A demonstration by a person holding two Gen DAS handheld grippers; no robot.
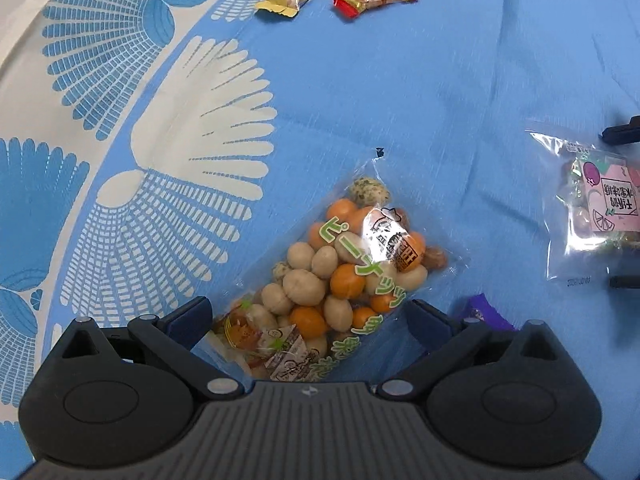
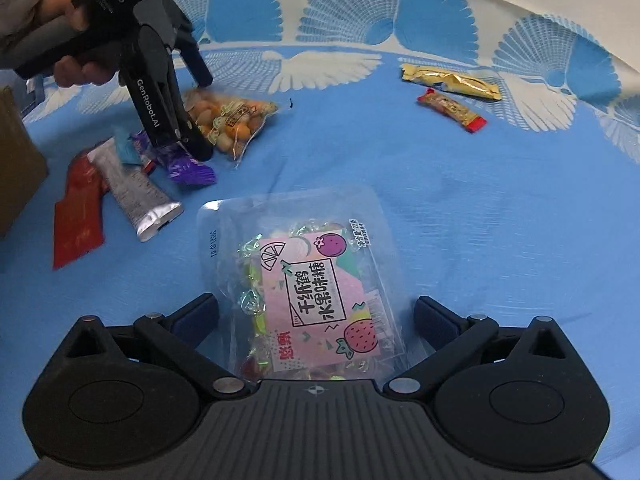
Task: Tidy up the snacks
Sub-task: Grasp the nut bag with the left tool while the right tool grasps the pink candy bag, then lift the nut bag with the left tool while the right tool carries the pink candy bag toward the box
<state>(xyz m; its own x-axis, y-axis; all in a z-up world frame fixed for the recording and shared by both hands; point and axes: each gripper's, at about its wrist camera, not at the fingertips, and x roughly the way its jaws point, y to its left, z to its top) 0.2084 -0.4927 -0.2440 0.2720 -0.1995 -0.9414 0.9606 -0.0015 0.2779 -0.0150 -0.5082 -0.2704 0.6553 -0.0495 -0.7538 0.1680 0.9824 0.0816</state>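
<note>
Both grippers are poised over bags on the blue cloth [image 2: 480, 208], so the step in hand looks like picking up snacks to sort them. The left gripper [image 1: 310, 316] stands wide open, pointing steeply down, with the near end of the bag of nuts [image 1: 344, 264] between its fingers and nothing pressed. The right gripper [image 2: 316, 316] is likewise wide open around the near part of the candy bag [image 2: 304, 280], not gripping. Left of it lie a red packet [image 2: 78, 216], a silver tube [image 2: 136, 192] and a purple wrapper [image 2: 188, 170]; far right, a gold packet [image 2: 452, 80] and a red bar [image 2: 452, 110]. Next, each needs to close squarely on slippery film.
</note>
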